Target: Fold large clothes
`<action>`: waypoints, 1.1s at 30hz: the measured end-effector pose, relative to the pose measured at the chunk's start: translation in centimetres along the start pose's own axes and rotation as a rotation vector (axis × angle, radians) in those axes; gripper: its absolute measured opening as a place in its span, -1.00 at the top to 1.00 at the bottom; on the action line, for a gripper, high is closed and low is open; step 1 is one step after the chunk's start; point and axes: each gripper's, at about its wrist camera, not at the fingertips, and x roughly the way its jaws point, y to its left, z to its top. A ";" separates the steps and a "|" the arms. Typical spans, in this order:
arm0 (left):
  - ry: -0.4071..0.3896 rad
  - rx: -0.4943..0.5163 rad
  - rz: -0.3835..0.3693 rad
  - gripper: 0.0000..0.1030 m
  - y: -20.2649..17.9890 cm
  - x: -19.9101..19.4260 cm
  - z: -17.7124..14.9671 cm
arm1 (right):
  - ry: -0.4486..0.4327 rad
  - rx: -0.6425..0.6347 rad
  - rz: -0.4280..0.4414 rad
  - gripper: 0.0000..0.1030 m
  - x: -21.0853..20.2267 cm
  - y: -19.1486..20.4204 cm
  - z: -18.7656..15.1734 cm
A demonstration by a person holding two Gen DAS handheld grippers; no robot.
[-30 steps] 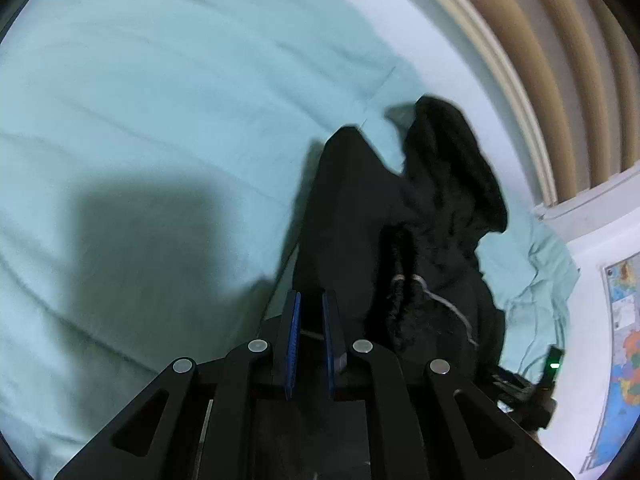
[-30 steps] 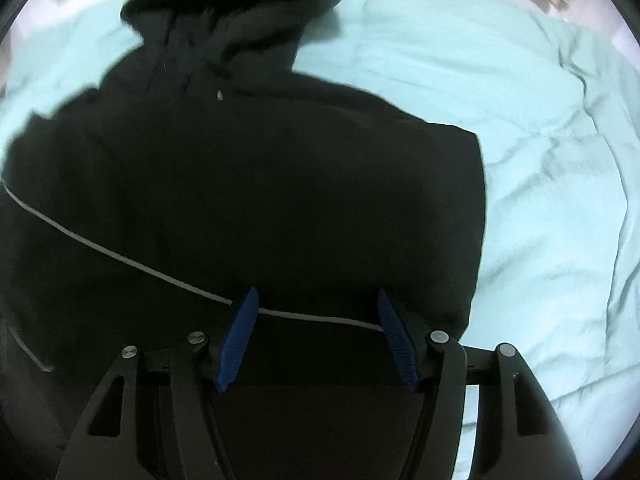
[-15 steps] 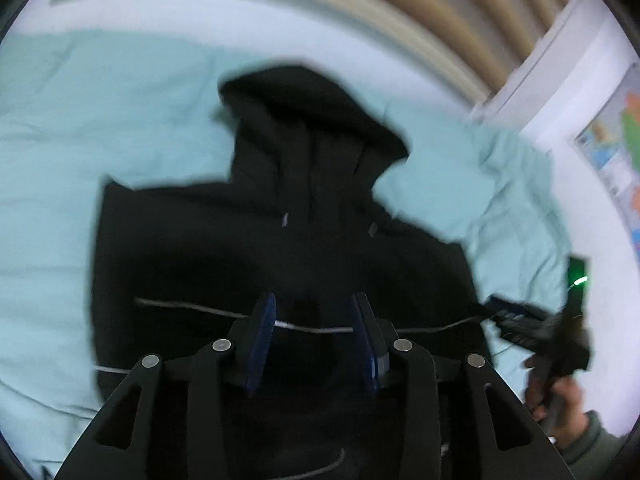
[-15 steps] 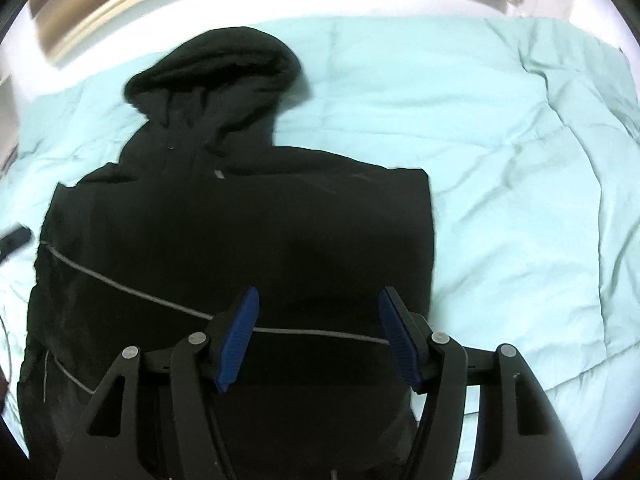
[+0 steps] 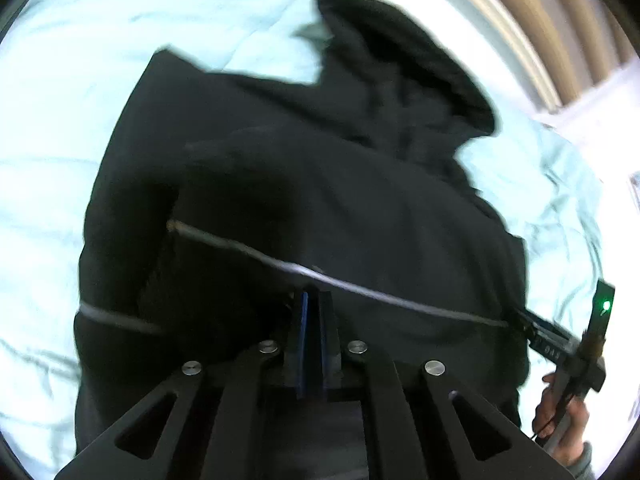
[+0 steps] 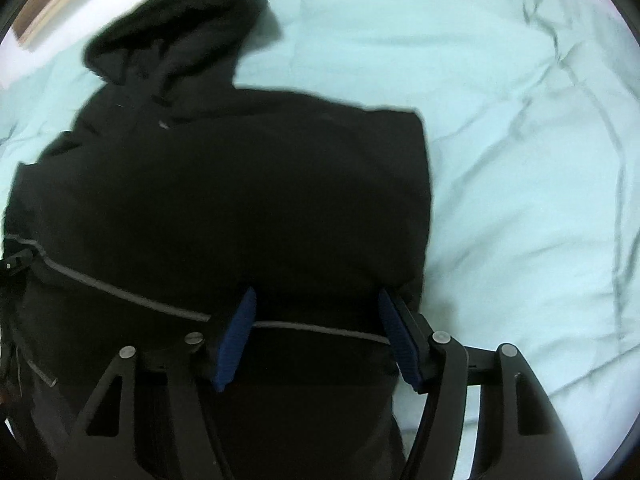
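You have one black hooded jacket (image 6: 224, 200) spread on the pale green bedding (image 6: 520, 160), with no readable label. Your left gripper (image 5: 314, 300) has just closed with nothing visibly between its pads; your right gripper (image 6: 316, 316) stands apart over the hem.

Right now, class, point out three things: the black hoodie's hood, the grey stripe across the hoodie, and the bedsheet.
hood (image 6: 176, 28): right wrist view, middle of the crown.
grey stripe (image 5: 380, 294): left wrist view, mid-length of the line.
bedsheet (image 6: 520, 160): right wrist view, bare wrinkled area.
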 end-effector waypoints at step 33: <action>-0.181 0.123 0.216 -0.11 -8.4 -18.6 -11.6 | 0.002 -0.005 0.155 -0.32 -15.4 -0.2 -12.7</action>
